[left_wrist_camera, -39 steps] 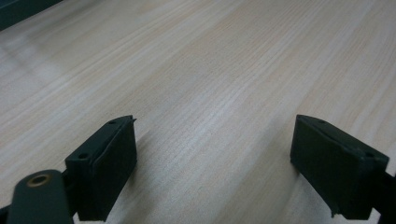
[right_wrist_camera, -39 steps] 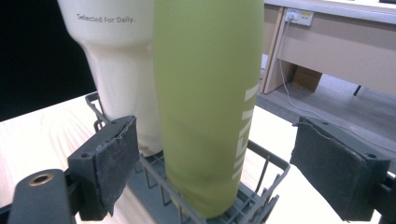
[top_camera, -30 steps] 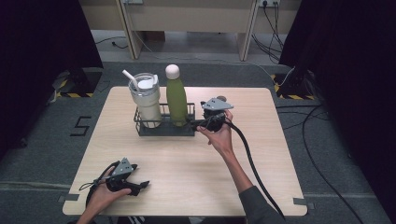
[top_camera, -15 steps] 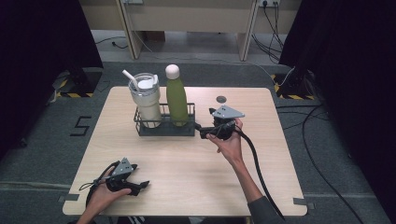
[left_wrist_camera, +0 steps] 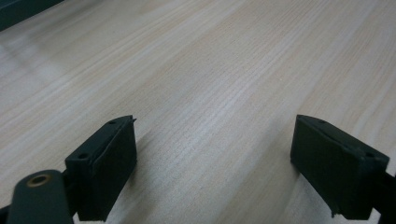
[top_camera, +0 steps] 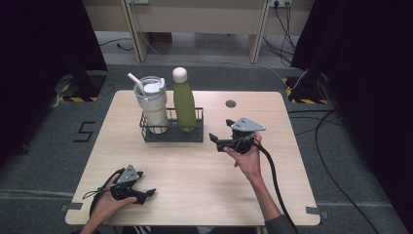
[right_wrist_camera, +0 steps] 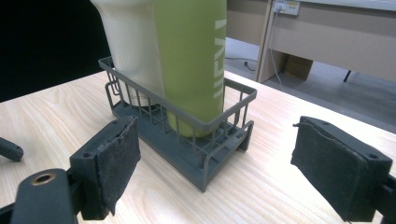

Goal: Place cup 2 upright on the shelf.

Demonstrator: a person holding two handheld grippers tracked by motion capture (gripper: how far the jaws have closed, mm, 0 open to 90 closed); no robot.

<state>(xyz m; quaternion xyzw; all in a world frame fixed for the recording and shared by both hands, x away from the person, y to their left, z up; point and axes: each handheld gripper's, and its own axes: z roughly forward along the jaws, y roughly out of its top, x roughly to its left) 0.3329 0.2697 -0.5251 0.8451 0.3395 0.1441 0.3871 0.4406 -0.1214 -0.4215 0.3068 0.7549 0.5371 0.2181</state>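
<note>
Looking along my right tongs (right_wrist_camera: 215, 163), spread wide and empty, I see the wire rack (right_wrist_camera: 205, 140) just ahead, its long axis running away leftward. The green bottle (right_wrist_camera: 191, 60) and cream tumbler (right_wrist_camera: 133, 51) stand upright inside. My left tongs (left_wrist_camera: 212, 172) sit released on the bench (left_wrist_camera: 210, 70).

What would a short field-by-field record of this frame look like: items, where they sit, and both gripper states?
surface: wooden table
rack: dark wire rack, far left part of table
in rack: cream tumbler with straw, left; green bottle, right; both upright
left gripper: near left edge of table, jaws open, nothing between them
right gripper: right of rack, apart from it, jaws open and pointing at it
held items: none
</note>
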